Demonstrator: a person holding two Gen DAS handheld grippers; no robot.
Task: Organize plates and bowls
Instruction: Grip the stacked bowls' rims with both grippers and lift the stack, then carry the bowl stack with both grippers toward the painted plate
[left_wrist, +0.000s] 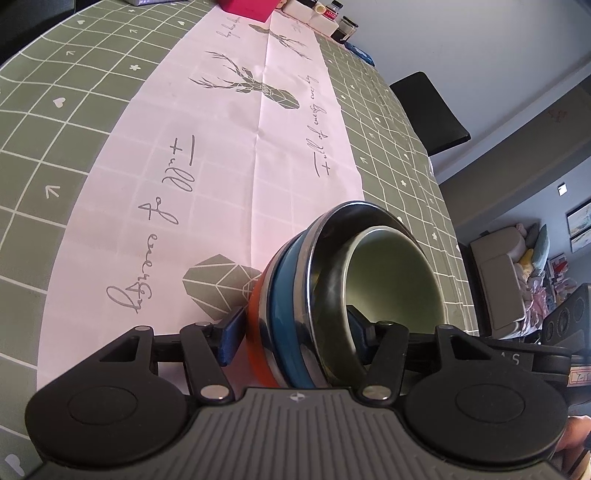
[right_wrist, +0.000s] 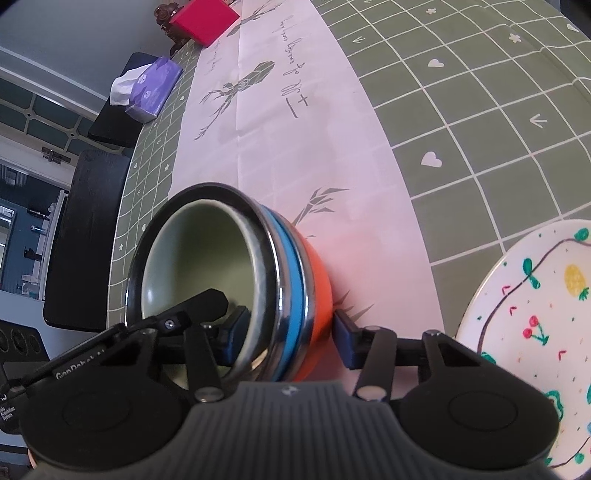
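A nested stack of bowls (left_wrist: 332, 295) is lying tipped on its side on the pink runner (left_wrist: 229, 155) of the table (left_wrist: 55, 147): an orange bowl (right_wrist: 319, 280) outermost, then a blue bowl (right_wrist: 291, 266) with steel rims, and a pale green bowl (right_wrist: 199, 258) innermost, its mouth facing sideways. Both tools are straddling the stack's near wall from opposite sides. The left hand-held gripper (left_wrist: 291, 332) is standing with one blue pad against the orange outside and the other inside the green bowl; its jaws are bracketing the nested walls, apparently gripping them (contact on the inner pad is hard to judge). The right hand-held gripper (right_wrist: 291, 339) is placed likewise, one pad inside the green bowl, the other just beside the orange wall with a sliver of gap showing, so it is not pressing. To its right, a white plate (right_wrist: 535, 332) painted with fruit is resting on the green checked tablecloth (right_wrist: 480, 110). Farther off, a red box (right_wrist: 205, 20) and a purple tissue pack (right_wrist: 151, 88) are sitting near the table's edge.
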